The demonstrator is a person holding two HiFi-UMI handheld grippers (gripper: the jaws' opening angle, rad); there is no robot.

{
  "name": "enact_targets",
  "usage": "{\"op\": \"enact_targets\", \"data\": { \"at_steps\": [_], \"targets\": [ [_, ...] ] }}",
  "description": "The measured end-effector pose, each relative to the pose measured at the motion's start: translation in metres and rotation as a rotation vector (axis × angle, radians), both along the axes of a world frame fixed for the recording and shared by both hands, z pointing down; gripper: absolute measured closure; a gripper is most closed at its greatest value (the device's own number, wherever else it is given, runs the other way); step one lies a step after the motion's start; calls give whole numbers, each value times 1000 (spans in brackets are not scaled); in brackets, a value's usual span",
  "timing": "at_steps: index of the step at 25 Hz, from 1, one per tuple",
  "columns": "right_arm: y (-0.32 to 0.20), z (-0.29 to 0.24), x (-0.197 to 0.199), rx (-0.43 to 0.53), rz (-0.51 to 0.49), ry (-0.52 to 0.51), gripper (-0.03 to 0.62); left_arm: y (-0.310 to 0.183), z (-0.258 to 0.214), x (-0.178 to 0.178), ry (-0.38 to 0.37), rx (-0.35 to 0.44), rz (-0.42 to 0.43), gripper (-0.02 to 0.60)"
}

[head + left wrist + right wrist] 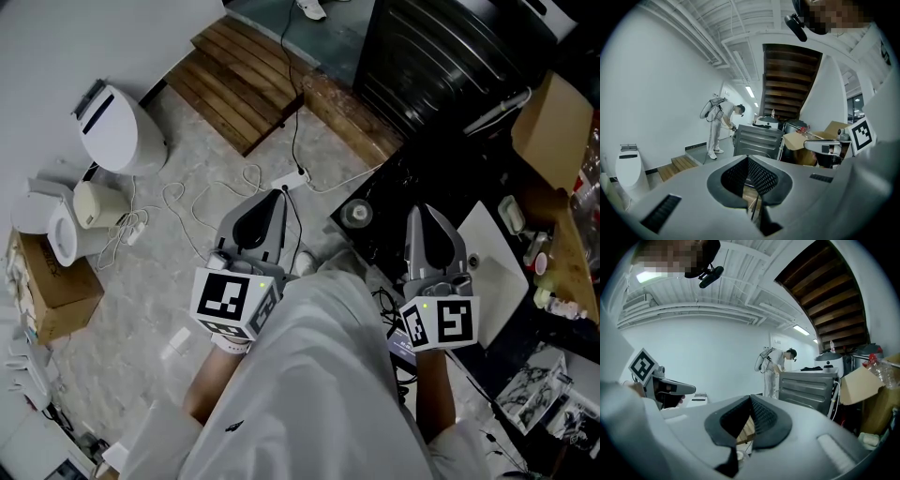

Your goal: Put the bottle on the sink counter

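Note:
My left gripper (272,195) is held over the pale floor, its jaws shut with nothing between them; the left gripper view shows its tips (748,159) meeting. My right gripper (419,212) hovers over a dark counter (441,187), also shut and holding nothing, as its own view (750,397) shows. A small round grey-topped object (357,214), perhaps a bottle seen from above, stands on the counter's left end, just left of the right gripper. A clear plastic bottle with a red cap (880,369) lies on a cardboard box at the far right of the right gripper view.
A white toilet (117,127), a kettle (98,204) and a cardboard box (52,281) stand at the left. Wooden steps (246,80) lie ahead. A power strip with cables (292,178) crosses the floor. A white slab (492,267) lies on the counter. A person in white (717,126) stands far off.

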State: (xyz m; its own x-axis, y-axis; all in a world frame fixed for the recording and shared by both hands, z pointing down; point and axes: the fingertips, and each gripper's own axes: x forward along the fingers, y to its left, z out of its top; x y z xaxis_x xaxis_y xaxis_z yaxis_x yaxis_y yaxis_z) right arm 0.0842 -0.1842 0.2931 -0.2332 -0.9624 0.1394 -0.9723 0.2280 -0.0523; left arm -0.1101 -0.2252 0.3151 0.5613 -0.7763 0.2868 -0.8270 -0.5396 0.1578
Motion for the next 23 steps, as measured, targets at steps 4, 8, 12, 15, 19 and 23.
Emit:
{"op": "enact_targets", "data": {
  "at_steps": [4,8,12,15,19,23],
  "targets": [
    [3,-2,0,8,4,7,583,3,0,-1,3,1,0,575],
    [5,-1,0,7,9,8,583,5,0,-1,3,0,3,575],
    [7,-2,1,5,11,10,583,7,1,-1,4,-4,4,575],
    [8,-1,2,4,13,10,584,8,1,0,14,-4,1,575],
    [9,-1,3,5,15,10,583,10,1,3,16,-4,6,575],
    [10,-1,6,3,16,10,583,10,2,6,16,-6,7,575]
  ]
}}
